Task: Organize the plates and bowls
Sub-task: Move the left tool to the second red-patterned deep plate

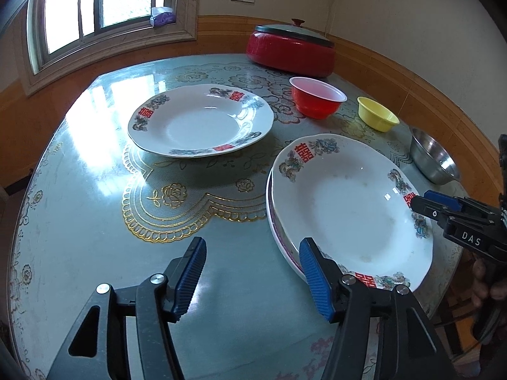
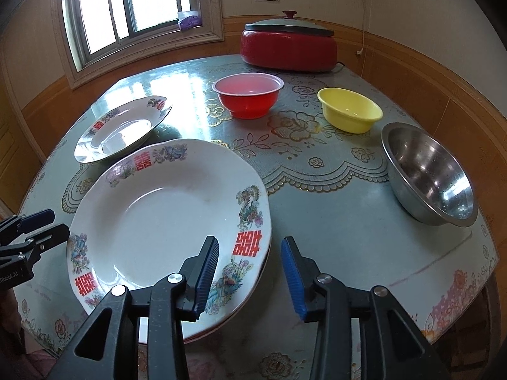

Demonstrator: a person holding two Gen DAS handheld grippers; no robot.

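Stacked white floral-rimmed plates point(image 2: 164, 218) sit nearest; a single matching plate point(image 1: 201, 120) lies beyond them, well apart. Left gripper point(image 1: 253, 280) and right gripper point(image 2: 250, 277) both gape empty beside that stack.

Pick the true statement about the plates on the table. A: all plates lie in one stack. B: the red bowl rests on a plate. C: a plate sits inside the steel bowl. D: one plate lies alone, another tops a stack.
D: the lone plate lies apart from the stacked plate, which rests on another.
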